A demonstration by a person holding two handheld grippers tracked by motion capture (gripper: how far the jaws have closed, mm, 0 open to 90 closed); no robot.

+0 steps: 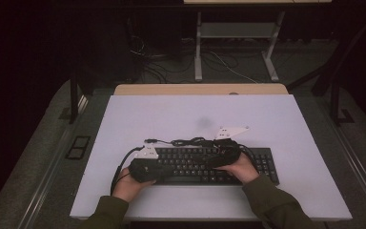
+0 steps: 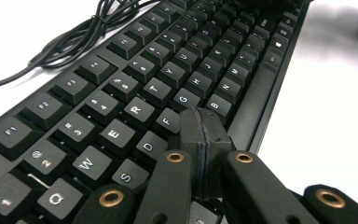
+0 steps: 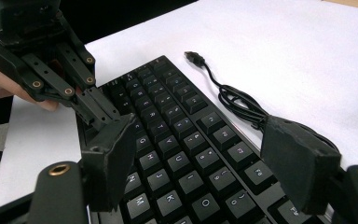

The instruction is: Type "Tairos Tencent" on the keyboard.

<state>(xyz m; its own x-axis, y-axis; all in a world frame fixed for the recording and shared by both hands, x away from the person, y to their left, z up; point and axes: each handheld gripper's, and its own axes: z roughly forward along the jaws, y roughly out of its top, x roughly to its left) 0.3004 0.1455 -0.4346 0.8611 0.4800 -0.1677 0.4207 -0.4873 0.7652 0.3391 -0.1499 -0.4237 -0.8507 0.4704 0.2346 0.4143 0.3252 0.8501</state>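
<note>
Your left gripper (image 2: 200, 140) has its matte black jaws pressed flat together, nothing between them, with the blunt rubbery tip sitting right over the F/G/V area of the flat black plastic keyboard (image 1: 205, 164). You can see the brass-coloured rivets on its linkage arms in the left gripper view. That keyboard lies along the near half of the pale, smooth white table (image 1: 195, 114), long side facing you, its square low-profile keys carrying white legends and a slightly satin finish. Behind it, the thin black round cable (image 3: 237, 100) is bunched into loose loops on the table, ending in a small metal-tipped USB plug (image 3: 192, 55) lying flat. Your right gripper (image 3: 205, 163) hovers over the right half of the keyboard with its chunky, wedge-shaped foam-like jaws wide apart and empty, keys plainly visible between them.
</note>
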